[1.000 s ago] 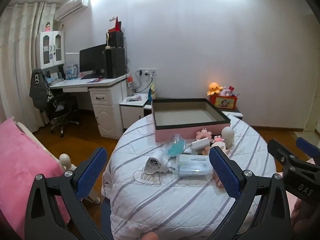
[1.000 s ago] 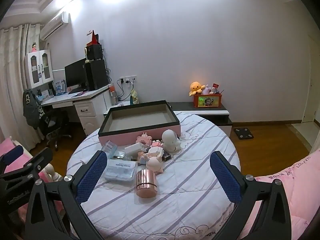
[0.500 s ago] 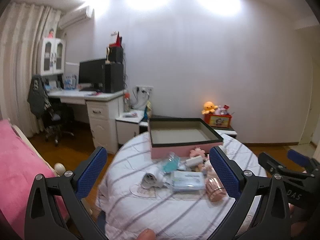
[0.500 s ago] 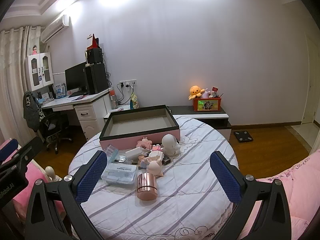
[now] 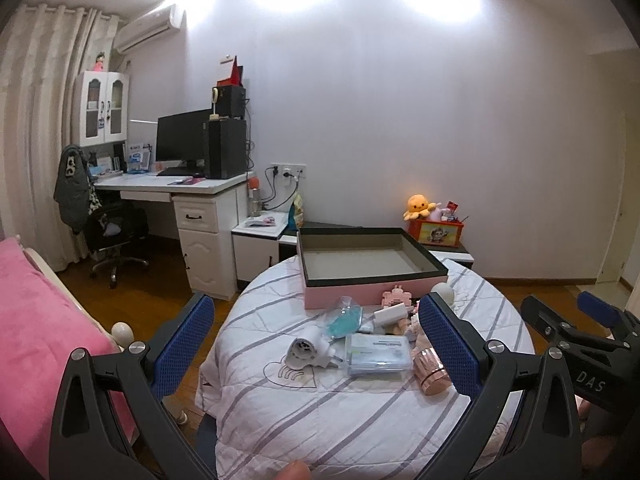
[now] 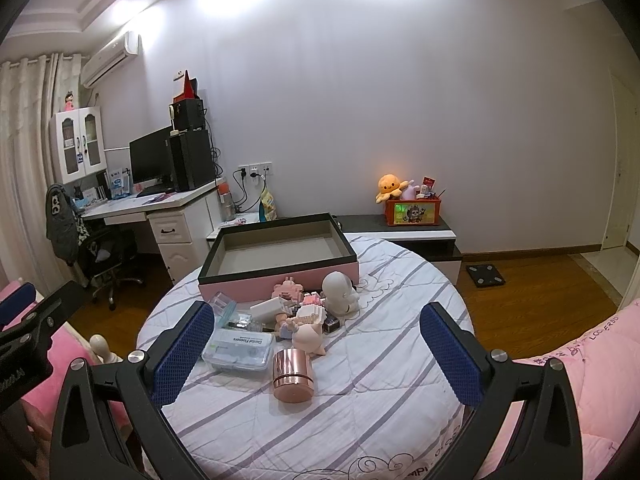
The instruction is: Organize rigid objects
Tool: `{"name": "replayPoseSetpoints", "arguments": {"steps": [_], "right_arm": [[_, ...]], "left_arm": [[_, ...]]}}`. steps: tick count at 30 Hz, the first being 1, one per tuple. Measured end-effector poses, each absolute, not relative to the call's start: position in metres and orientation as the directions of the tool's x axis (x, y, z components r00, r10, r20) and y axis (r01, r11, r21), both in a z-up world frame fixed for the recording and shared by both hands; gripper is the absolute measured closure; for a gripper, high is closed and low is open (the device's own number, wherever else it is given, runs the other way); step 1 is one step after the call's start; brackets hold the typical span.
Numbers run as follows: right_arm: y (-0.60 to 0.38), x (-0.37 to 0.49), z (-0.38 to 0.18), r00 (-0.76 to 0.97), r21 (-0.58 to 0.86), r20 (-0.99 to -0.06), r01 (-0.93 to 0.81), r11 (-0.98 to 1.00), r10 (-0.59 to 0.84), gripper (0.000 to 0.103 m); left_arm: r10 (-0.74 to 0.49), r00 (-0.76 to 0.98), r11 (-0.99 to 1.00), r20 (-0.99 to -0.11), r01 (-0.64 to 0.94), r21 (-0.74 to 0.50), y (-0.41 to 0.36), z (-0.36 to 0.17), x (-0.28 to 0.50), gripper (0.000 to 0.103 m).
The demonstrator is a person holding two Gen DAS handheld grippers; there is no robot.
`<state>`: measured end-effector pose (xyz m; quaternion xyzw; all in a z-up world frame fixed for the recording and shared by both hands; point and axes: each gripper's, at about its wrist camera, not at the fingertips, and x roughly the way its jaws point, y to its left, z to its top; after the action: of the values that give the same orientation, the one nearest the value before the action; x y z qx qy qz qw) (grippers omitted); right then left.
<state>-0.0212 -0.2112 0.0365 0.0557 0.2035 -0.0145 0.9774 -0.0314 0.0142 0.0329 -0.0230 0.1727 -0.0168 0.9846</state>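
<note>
Shallow pink box with black rim, interior apparently bare; rose-gold metal cylinder nearer than it. Left gripper and right gripper: fingers spread, holding nothing.

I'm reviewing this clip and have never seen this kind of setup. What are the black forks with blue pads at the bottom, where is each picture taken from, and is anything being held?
Those forks are hand-held grippers; a person carries one in each hand, and no robot arm is involved. Each picture comes from a fisheye camera mounted on one gripper, looking forward between its fingers. The left gripper and right gripper are both open and hold nothing. Ahead is a round table with a striped cloth. On it stand an empty pink box, and in front of it a clear plastic case, a rose-gold canister, a white figurine and other small toys.
</note>
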Motion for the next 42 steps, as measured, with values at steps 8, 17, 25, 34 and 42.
{"name": "replayPoseSetpoints", "arguments": {"steps": [8,17,25,34,42], "right_arm": [[-0.211,-0.022,0.038,0.918,0.104,-0.397,0.047,0.993,-0.002,0.0],[-0.209,-0.023,0.041,0.921,0.099,-0.39,0.04,0.994,0.002,0.0],[-0.208,-0.023,0.04,0.921,0.093,-0.39,0.036,0.995,0.003,0.0],[-0.205,-0.024,0.037,0.922,0.088,-0.387,0.029,0.996,0.007,0.0],[-0.202,-0.02,0.03,0.918,0.084,-0.395,0.012,0.996,0.022,0.0]], "left_arm": [[-0.017,0.944,0.999,-0.331,0.0,-0.053,0.021,0.036,-0.033,0.0],[-0.024,0.943,0.999,-0.331,0.006,-0.054,0.022,0.036,-0.035,0.0],[-0.025,0.942,0.999,-0.334,0.009,-0.05,0.02,0.036,-0.034,0.0],[-0.024,0.943,0.999,-0.333,0.008,-0.049,0.02,0.036,-0.034,0.0],[-0.022,0.942,0.999,-0.334,0.005,-0.051,0.02,0.035,-0.034,0.0]]}}
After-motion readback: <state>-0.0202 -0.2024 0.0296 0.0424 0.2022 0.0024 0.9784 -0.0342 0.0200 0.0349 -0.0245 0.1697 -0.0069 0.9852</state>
